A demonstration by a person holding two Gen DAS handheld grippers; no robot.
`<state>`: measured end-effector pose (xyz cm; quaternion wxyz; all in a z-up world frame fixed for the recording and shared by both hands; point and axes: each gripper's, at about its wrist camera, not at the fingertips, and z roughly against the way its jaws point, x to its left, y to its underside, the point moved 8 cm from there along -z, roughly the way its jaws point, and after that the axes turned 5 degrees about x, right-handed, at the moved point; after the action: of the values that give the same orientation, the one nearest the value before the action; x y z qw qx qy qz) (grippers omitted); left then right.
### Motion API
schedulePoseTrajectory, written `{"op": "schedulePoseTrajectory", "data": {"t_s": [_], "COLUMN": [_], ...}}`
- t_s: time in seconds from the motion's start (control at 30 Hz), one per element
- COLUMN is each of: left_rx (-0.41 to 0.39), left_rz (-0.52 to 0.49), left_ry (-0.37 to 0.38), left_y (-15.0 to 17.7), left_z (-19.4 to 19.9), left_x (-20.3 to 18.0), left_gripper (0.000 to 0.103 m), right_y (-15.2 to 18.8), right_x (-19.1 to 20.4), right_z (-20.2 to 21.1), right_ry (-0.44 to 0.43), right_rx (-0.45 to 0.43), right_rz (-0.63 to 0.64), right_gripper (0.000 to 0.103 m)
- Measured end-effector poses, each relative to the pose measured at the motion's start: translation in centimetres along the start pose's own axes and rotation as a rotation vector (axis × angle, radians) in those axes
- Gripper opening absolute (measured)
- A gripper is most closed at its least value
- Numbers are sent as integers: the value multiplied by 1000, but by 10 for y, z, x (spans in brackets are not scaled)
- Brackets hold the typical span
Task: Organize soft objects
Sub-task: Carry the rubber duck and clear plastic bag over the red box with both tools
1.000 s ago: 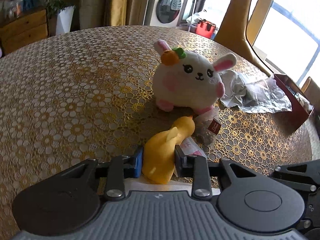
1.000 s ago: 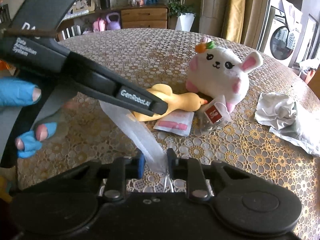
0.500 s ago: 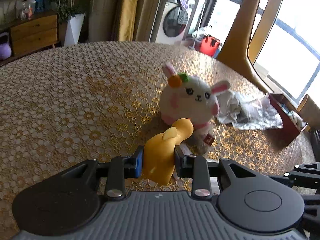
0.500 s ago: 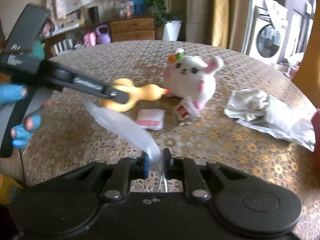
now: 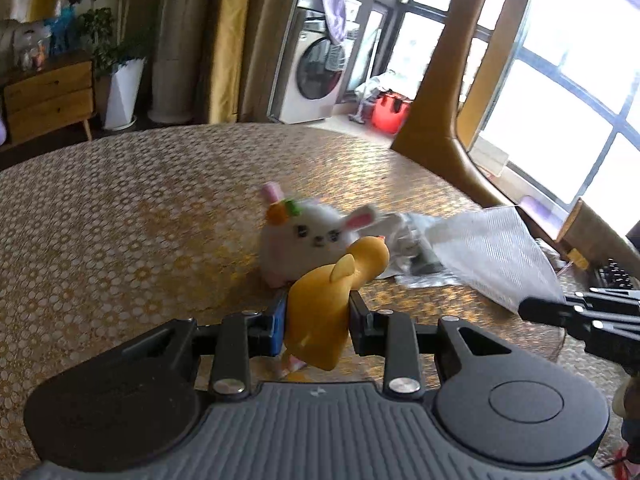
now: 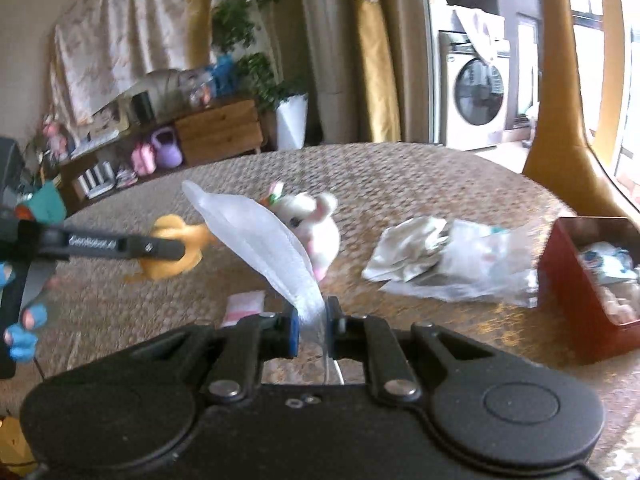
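My left gripper (image 5: 318, 322) is shut on a yellow rubber duck (image 5: 328, 304) and holds it in the air above the table; the duck also shows in the right wrist view (image 6: 176, 248). My right gripper (image 6: 310, 326) is shut on a clear plastic bag (image 6: 264, 240), held up off the table; the bag also shows in the left wrist view (image 5: 496, 252), to the right of the duck. A white plush bunny (image 5: 304, 236) sits on the table beyond the duck, and the right wrist view (image 6: 316, 224) shows it behind the bag.
The round table (image 5: 120, 220) has a gold lace-pattern cover. Crumpled white and clear bags (image 6: 436, 256) lie right of the bunny. A red box (image 6: 580, 276) with small items stands at the far right. A small pink-and-white packet (image 6: 244, 306) lies near my right gripper. A yellow chair (image 5: 436, 112) stands behind the table.
Both grippers have risen well above the table. The duck went up off the table with the left gripper, and the clear bag was lifted higher by the right.
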<state>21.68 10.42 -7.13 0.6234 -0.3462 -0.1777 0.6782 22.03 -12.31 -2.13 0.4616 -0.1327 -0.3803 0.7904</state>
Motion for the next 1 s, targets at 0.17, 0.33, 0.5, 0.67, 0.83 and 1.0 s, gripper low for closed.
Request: {"op": "schedulePoseTrajectory", "data": {"t_s": [0.17,0.33,0.5,0.67,0.83,1.0], "left_rx": [-14,-32,-25,-15,-14,4], "left_rz": [-41,-88,-139,-190,-226,-273], "left_ry": [42,73,103,132,140,147], "left_y": [-11,-20,-28,-33,-36,-38], "left_z": [5,4,-6,-21,-33,-51], "left_x": [-37,-78,-119,-160,-195,-231], "left_gripper": [30,31,31,31,31,31], "right_y": [-13,-22,-25,-21,-16,-15], "right_x": [-28,-59,-95,-132,-166,-203], "right_z": [24,41,53,63,73,84], "right_ry": [20,58,107,159,204,252], "right_rx": [-54,-93,-119,-135,-149,-177], "right_rz": [-45,-78,-119,-164,-205,-249], "right_gripper": [11,12,12,12,12,12]}}
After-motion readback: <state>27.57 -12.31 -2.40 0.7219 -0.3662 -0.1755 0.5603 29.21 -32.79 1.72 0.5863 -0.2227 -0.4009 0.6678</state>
